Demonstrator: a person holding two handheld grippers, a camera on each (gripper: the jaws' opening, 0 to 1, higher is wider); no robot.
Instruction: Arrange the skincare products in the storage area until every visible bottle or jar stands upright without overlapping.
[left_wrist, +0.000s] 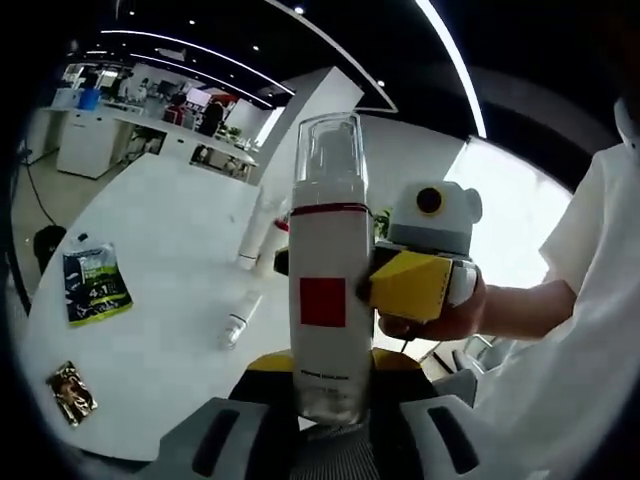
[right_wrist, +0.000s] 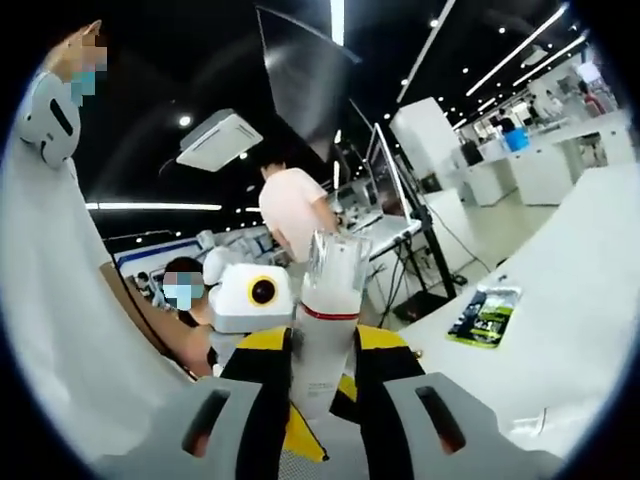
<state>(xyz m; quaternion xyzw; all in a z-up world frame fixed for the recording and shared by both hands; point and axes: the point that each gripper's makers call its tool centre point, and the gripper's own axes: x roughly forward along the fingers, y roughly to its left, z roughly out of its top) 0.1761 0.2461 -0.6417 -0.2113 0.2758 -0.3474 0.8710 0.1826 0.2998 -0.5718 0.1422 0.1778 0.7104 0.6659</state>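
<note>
1. Above the near edge of the white tabletop (left_wrist: 170, 260), one tall white pump bottle (left_wrist: 329, 290) is held up off the surface; the right gripper view shows the same bottle (right_wrist: 325, 330).
2. The bottle stands upright in the left gripper view, with a clear cap, a thin red band below the cap, a red square on its front and small print near its base.
3. The left hand-held gripper (left_wrist: 330, 420) has its jaws closed against the bottle's lower end.
4. The right hand-held gripper (right_wrist: 322, 400) also grips the bottle, its jaws pressed to either side. In the left gripper view it reaches in from the right (left_wrist: 415, 280), held in a hand (left_wrist: 450, 310).
5. On the tabletop lie one small white tube (left_wrist: 240, 320) on its side and two white containers (left_wrist: 262, 232) standing farther off.
6. One dark green packet (left_wrist: 97, 285) lies to the left, also seen in the right gripper view (right_wrist: 484, 316); one small gold sachet (left_wrist: 71, 392) lies nearer.
</note>
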